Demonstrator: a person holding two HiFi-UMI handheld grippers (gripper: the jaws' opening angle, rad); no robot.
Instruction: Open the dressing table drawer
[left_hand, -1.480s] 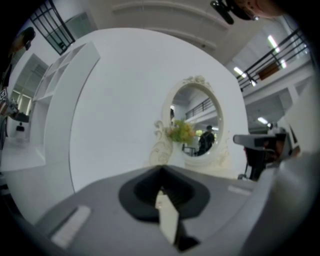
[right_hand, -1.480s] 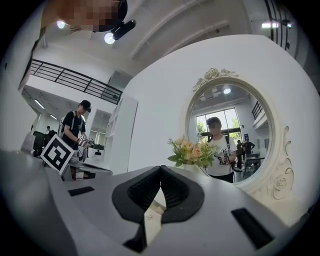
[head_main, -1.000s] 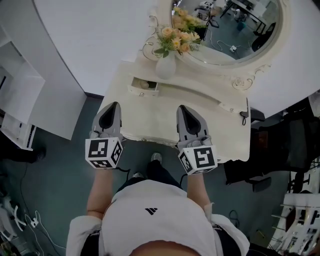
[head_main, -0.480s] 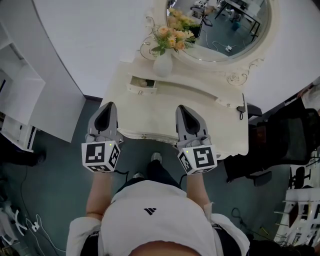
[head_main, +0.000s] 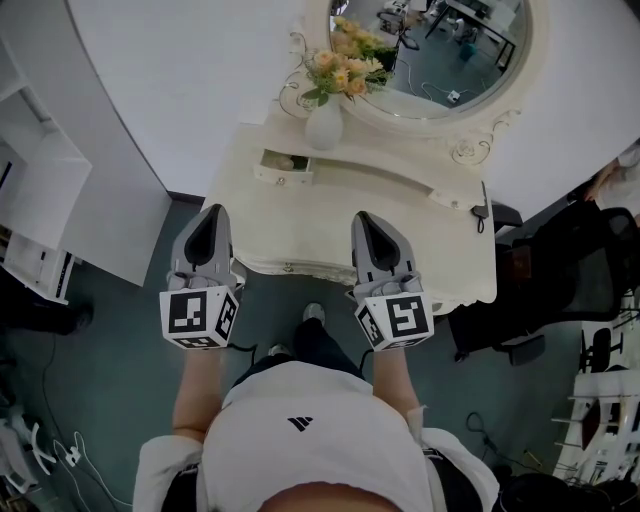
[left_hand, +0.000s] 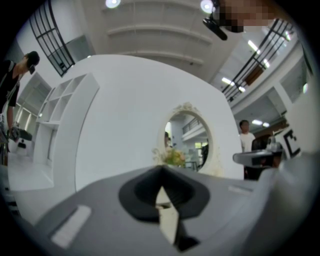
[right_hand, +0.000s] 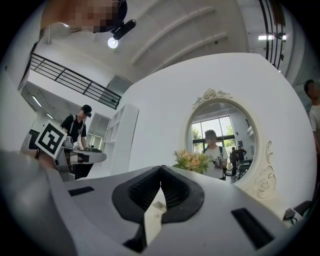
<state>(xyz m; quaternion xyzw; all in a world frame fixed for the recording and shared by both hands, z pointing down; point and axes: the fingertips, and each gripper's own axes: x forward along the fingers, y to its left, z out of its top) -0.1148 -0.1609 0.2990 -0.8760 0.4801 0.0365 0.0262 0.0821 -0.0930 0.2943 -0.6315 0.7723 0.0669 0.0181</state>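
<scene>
The cream dressing table (head_main: 330, 215) stands under me, against the white wall. On its raised back shelf a small drawer (head_main: 283, 166) is pulled out a little, with something round inside. My left gripper (head_main: 214, 214) hovers over the table's front left edge and is shut with nothing in it. My right gripper (head_main: 362, 220) is level with it over the front middle, also shut and empty. Both point toward the mirror and are well short of the drawer. The left gripper (left_hand: 161, 170) and right gripper (right_hand: 161, 167) views show the pads closed together.
An oval mirror (head_main: 440, 50) rises behind the table, with a white vase (head_main: 325, 125) of flowers (head_main: 340, 75) just behind the drawer. A black object (head_main: 485, 212) hangs at the table's right edge. A dark chair (head_main: 560, 290) is at the right and white shelving (head_main: 40, 190) at the left. A person (right_hand: 75, 130) stands far left.
My left gripper has drifted a little left and back toward me. The table and mirror have slid up in the head view. Both stay shut.
</scene>
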